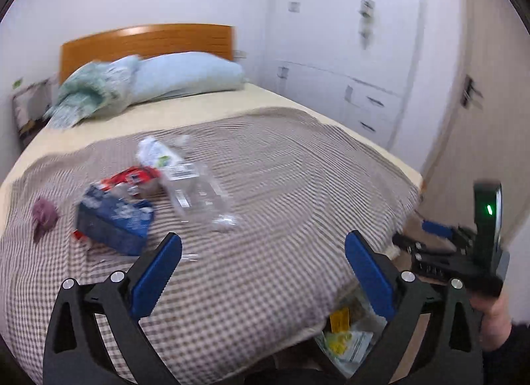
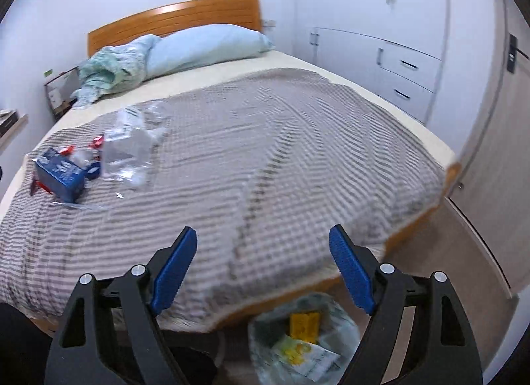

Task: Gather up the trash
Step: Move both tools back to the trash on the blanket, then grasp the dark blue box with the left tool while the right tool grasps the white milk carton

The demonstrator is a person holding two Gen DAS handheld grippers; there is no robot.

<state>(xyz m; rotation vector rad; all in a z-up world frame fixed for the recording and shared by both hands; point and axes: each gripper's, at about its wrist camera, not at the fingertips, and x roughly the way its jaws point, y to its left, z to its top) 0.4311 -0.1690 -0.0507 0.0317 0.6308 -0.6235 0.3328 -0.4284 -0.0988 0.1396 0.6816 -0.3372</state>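
Note:
Trash lies on the checked bed cover [image 1: 265, 186]: a blue carton [image 1: 114, 219], a red wrapper [image 1: 132, 177], clear plastic packaging [image 1: 195, 193], a white crumpled wrapper [image 1: 155, 153] and a purple scrap [image 1: 44, 214]. The carton [image 2: 61, 173] and clear plastic [image 2: 127, 153] also show in the right wrist view, far left. My left gripper [image 1: 263, 247] is open and empty, just short of the trash. My right gripper [image 2: 263, 241] is open and empty over the bed's foot edge. A trash bag [image 2: 304, 335] with yellow pieces stands on the floor below it.
A blue pillow [image 1: 188, 75] and a green bundle [image 1: 96, 93] lie by the wooden headboard [image 1: 149, 42]. White cupboards and drawers [image 2: 397, 67] line the right wall. A nightstand [image 2: 59, 90] stands at the far left. The right gripper's body [image 1: 463, 252] shows in the left view.

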